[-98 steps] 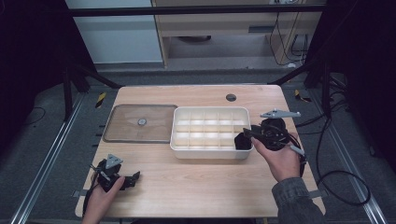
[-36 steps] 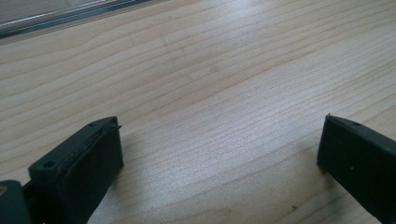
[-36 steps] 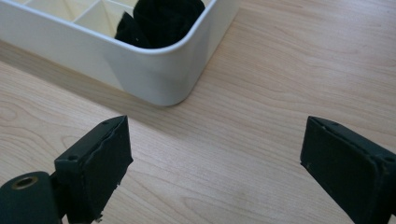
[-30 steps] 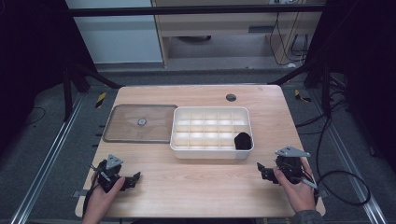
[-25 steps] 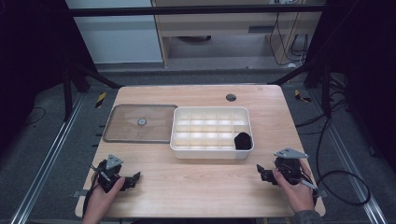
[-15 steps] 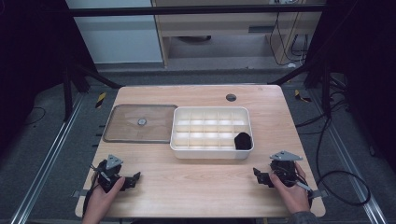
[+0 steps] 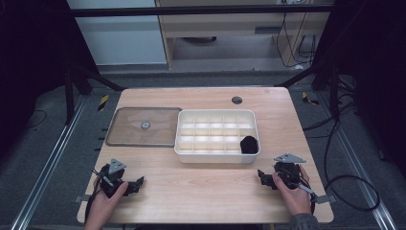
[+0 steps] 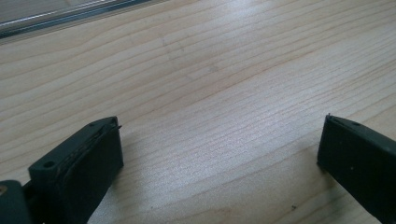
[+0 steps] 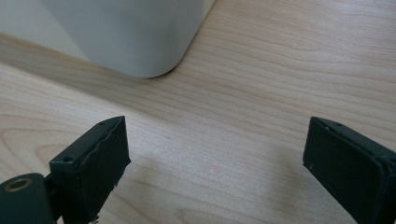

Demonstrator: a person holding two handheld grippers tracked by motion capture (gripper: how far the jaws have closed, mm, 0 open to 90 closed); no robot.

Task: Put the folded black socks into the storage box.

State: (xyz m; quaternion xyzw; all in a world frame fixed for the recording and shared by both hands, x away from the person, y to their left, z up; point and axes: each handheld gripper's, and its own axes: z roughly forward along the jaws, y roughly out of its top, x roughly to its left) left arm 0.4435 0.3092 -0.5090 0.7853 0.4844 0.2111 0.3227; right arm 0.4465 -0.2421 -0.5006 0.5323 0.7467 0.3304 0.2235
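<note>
both grippers rest low on the wooden worktop (image 7: 206,187) near the person's edge, each held in a hand. the left gripper (image 7: 136,184) sits at the near left corner, its jaws spread wide with nothing but bare wood between them, as the left gripper view shows. the right gripper (image 7: 261,176) sits at the near right, its jaws also spread wide and empty; in the right gripper view the rounded corner of the white compartment tray (image 9: 135,37) lies just ahead of it, apart from the jaws. the tray stands at the middle of the worktop, and a small black object (image 7: 248,144) lies in its near right compartment. a clear flat lid (image 7: 143,127) lies just beside the tray on its left.
</note>
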